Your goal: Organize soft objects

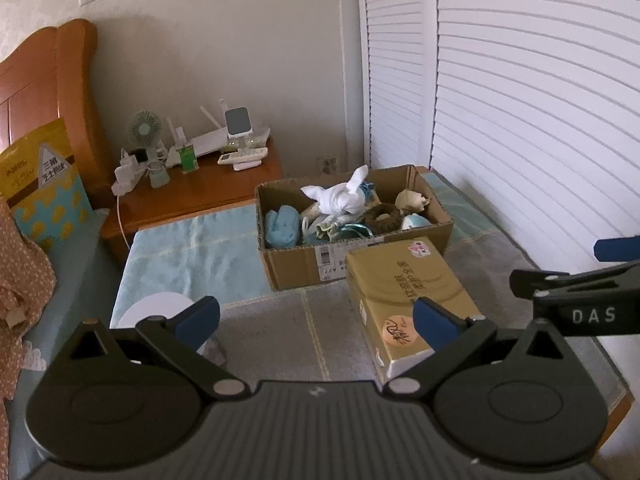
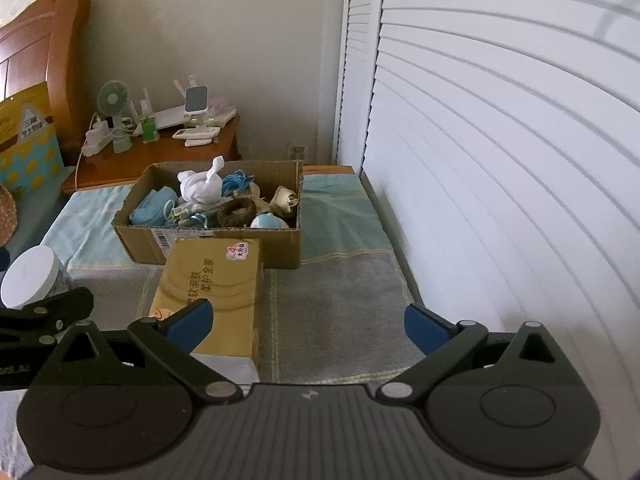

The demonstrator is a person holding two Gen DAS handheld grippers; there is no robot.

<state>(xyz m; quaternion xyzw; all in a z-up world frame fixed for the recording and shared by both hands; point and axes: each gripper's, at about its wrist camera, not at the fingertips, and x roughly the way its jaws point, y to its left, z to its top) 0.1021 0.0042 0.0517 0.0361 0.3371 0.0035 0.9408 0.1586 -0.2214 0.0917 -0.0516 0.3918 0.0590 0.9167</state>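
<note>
A cardboard box sits on the blue and grey mat, filled with soft items: a white cloth bundle, a blue cloth, a brown ring and others. A gold tissue pack lies in front of it. My left gripper is open, well short of the box, with nothing between its fingers. My right gripper is open too, its left finger over the pack's near end. The right gripper's tip shows at the left view's right edge.
A white round lid on a jar stands at the mat's left. A wooden nightstand with a fan and small devices is behind. White louvred doors close off the right. A yellow bag leans on the headboard.
</note>
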